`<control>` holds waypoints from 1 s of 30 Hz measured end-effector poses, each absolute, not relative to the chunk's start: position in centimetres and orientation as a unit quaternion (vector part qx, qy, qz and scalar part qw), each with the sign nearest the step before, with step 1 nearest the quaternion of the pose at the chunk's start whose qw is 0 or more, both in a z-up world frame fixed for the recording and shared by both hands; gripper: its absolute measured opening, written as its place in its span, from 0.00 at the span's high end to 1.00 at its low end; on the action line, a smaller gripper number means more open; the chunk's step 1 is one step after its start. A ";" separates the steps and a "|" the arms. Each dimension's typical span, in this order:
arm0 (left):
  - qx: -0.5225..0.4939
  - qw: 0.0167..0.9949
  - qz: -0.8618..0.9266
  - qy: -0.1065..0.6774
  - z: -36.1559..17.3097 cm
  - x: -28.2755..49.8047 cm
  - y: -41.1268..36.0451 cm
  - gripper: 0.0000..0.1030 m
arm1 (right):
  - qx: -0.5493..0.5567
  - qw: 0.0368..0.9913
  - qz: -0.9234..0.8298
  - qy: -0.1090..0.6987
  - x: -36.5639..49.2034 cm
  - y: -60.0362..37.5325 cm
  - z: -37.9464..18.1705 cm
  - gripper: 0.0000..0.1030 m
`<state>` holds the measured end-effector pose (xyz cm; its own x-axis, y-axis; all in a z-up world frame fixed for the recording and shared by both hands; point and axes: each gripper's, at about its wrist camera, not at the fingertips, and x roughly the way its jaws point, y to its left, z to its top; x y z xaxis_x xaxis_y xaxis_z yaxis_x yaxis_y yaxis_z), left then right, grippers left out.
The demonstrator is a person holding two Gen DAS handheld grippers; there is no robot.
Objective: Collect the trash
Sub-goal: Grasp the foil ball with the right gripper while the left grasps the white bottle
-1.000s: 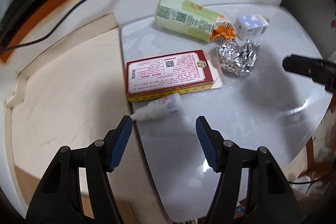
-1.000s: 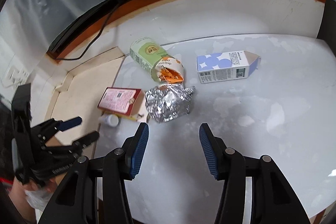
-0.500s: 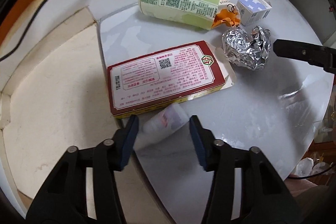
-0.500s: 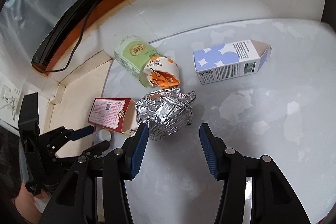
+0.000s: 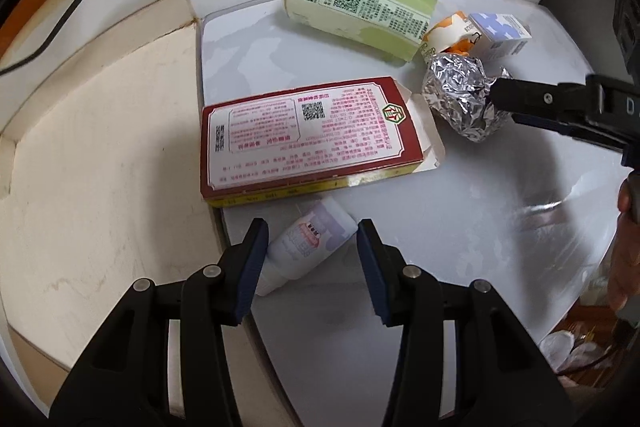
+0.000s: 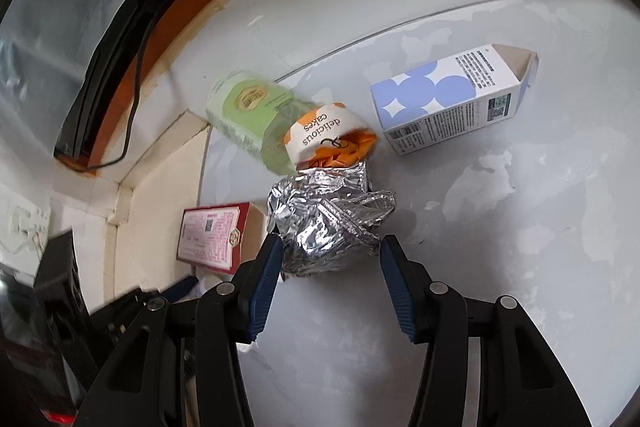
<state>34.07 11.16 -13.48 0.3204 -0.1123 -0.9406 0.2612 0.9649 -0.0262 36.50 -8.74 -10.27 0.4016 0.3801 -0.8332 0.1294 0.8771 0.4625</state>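
1. Our left claw [image 5: 310, 259] has come down over the small white bottle [image 5: 308, 245] at the near edge of the table [image 5: 460, 235]. Its jaws have just been closing, but they stand apart on either side of the bottle, and we see no pad pressing on it yet. We judge the pinch is close.
2. Our right claw [image 6: 328, 281] has also dropped and rolled, and now straddles the near part of the foil ball [image 6: 328, 219]. Its jaws have just been opening a little. The left pad sits against the foil's edge and the right one is clear, so nothing is clamped.
3. Both hands are therefore lined up on a piece of trash each, though nothing has been lifted.
4. Just past the bottle lies the red box [image 5: 308, 143], flat, its small print and code square too fine to read.
5. Beyond the foil and touching it, a crushed orange cup [image 6: 332, 139] reads "delicious cakes".
6. Farther left lies a green cup [image 6: 248, 115] on its side, label unreadable.
7. To the right, apart from the rest, a blue-spotted carton [image 6: 452, 99] lies flat.
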 end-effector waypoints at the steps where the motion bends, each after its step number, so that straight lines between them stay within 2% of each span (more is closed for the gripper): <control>1: 0.058 0.811 -0.112 0.572 -13.4 34.0 11.3 0.59 | 0.246 0.800 0.075 0.542 36.7 -8.8 -10.4 0.41; 2: 0.052 0.811 -0.109 0.572 -13.2 33.7 11.3 0.59 | 0.261 0.795 0.072 0.543 36.9 -9.0 -10.6 0.39; 9: -0.015 0.818 -0.088 0.568 -12.2 33.3 11.9 0.59 | 0.293 0.779 0.054 0.551 37.6 -8.9 -11.9 0.40; 10: -0.023 0.818 -0.086 0.568 -12.1 33.3 12.0 0.59 | 0.292 0.780 0.056 0.551 37.6 -8.8 -12.0 0.44; 20: -0.084 0.827 -0.079 0.550 -10.0 31.2 12.1 0.59 | 0.260 0.805 0.067 0.529 35.3 -9.0 -10.7 0.46; 30: -0.128 0.834 -0.071 0.533 -7.9 25.7 10.6 0.59 | 0.227 0.822 0.101 0.512 29.3 -11.4 -8.3 0.46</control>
